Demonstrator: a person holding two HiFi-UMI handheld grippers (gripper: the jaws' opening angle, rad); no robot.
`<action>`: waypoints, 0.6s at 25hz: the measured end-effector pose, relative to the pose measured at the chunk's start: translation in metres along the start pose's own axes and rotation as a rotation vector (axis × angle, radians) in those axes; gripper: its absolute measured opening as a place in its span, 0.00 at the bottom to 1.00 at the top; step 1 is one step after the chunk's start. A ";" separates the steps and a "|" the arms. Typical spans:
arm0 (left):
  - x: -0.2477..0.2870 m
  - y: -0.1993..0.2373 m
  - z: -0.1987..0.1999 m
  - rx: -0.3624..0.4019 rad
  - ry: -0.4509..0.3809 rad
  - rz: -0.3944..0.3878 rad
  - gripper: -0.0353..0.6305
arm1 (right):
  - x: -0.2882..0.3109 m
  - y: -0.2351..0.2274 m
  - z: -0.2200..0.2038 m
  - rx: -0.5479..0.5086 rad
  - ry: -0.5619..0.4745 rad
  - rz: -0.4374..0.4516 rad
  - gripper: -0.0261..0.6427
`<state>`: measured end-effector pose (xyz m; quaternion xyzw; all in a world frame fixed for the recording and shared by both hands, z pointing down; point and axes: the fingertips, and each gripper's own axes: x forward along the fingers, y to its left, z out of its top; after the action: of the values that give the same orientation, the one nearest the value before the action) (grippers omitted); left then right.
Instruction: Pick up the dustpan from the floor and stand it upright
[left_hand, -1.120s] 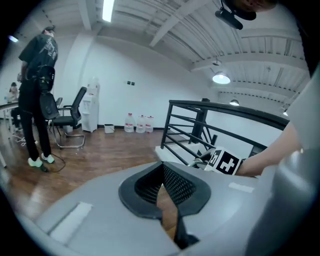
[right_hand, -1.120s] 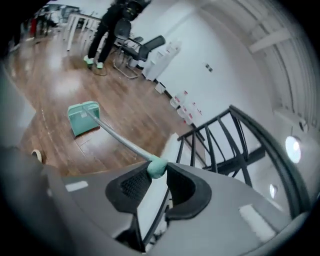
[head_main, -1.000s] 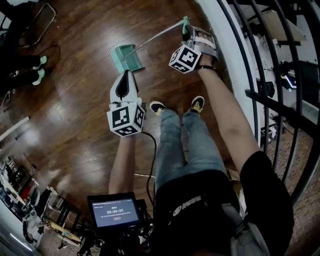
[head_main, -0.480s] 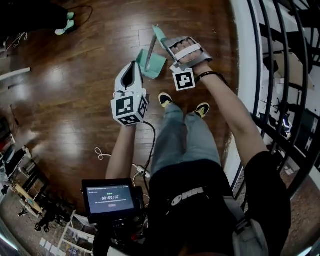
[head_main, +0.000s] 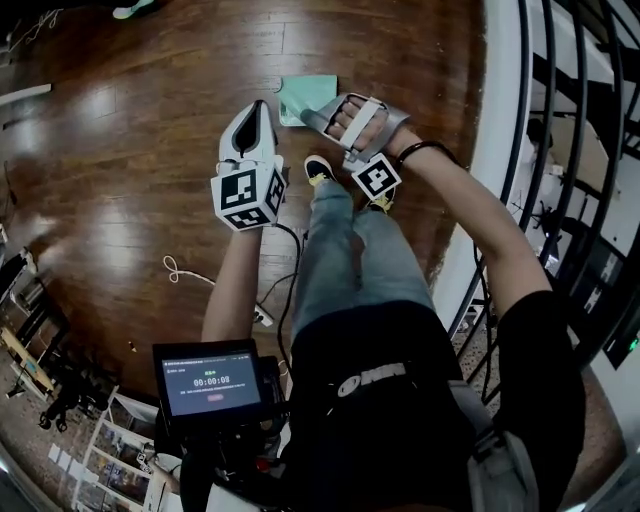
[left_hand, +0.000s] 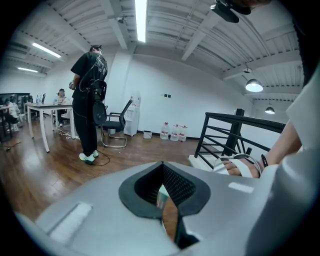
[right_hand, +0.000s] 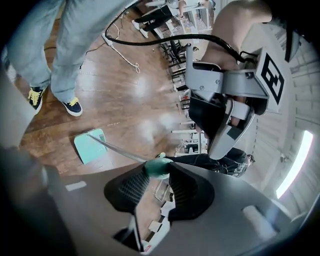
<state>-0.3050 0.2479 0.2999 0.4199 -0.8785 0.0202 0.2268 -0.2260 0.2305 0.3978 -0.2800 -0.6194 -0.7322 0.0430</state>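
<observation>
Gripping the green end cap (right_hand: 159, 166) of the dustpan (right_hand: 91, 146), the right gripper (right_hand: 156, 172) has its jaws set narrow, pads pressed on the cap. The thin metal handle (right_hand: 120, 152) slopes from the cap down to the green pan, which rests on the wood floor (head_main: 150, 150) just ahead of the person's shoes (head_main: 318, 168) and near the black railing (head_main: 560, 150). The left gripper (left_hand: 162, 167) sits just beside the pan on its left, jaw tips together, gripping nothing.
</observation>
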 end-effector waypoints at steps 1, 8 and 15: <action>0.000 -0.004 -0.002 -0.004 0.001 0.001 0.08 | -0.005 0.004 -0.001 -0.012 -0.009 0.001 0.22; -0.002 -0.031 -0.012 -0.009 -0.007 0.018 0.08 | -0.028 0.038 -0.007 -0.095 -0.072 0.040 0.25; -0.016 -0.027 -0.029 -0.038 0.012 0.071 0.08 | -0.037 0.063 -0.009 -0.121 -0.089 0.076 0.27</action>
<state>-0.2651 0.2481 0.3151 0.3837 -0.8919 0.0139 0.2390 -0.1726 0.1978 0.4354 -0.3376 -0.5645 -0.7528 0.0260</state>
